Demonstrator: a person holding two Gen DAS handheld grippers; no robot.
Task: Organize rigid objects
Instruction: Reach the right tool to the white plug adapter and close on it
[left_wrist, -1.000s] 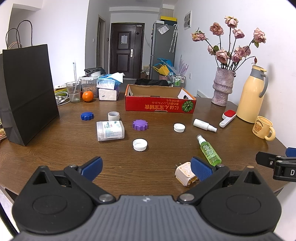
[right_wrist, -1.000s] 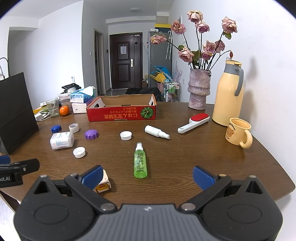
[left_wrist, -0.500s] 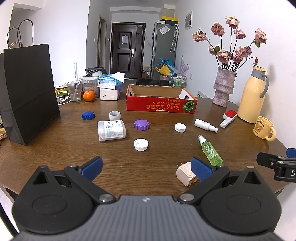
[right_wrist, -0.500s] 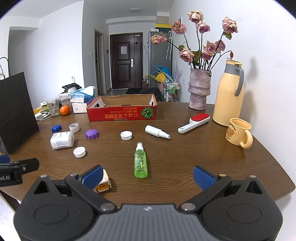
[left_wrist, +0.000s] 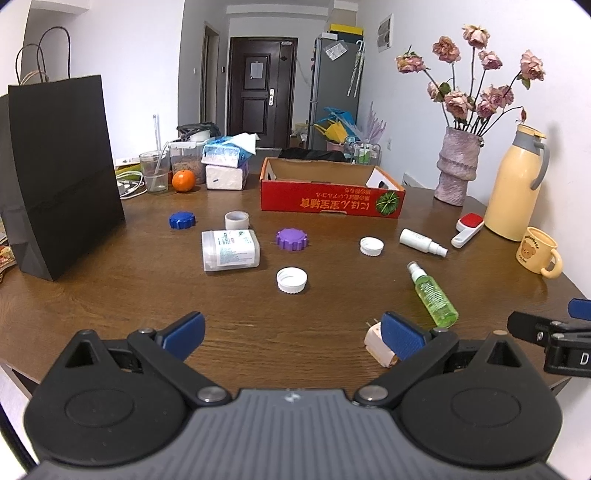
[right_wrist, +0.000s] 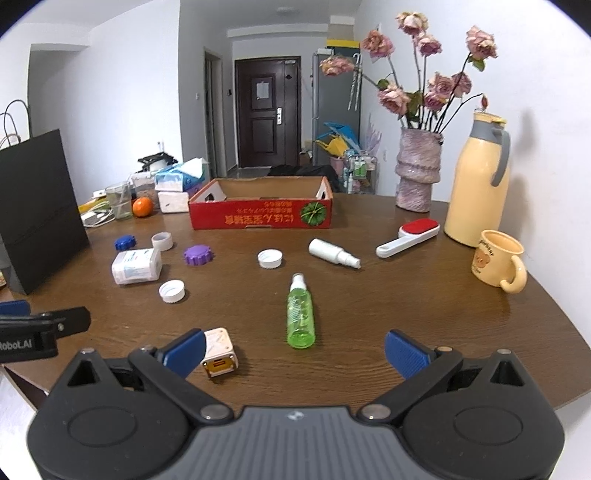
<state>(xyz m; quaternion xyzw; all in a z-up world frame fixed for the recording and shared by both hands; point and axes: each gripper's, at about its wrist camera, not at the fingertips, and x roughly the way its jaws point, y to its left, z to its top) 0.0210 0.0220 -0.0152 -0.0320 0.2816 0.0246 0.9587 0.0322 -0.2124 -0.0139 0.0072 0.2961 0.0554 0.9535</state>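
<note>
In the left wrist view, bare wooden table (left_wrist: 110, 302) lay open across the lower left, walled at far left by the black paper bag (left_wrist: 62, 173). A white cap (left_wrist: 291, 280) sat at centre. At lower right the green spray bottle (left_wrist: 432, 293) and white plug adapter (left_wrist: 376, 349) crowded the passage.

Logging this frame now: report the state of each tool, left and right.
Left tool: open, holding nothing, above the table.
Right tool: open, holding nothing, green spray bottle lying ahead of it.
</note>
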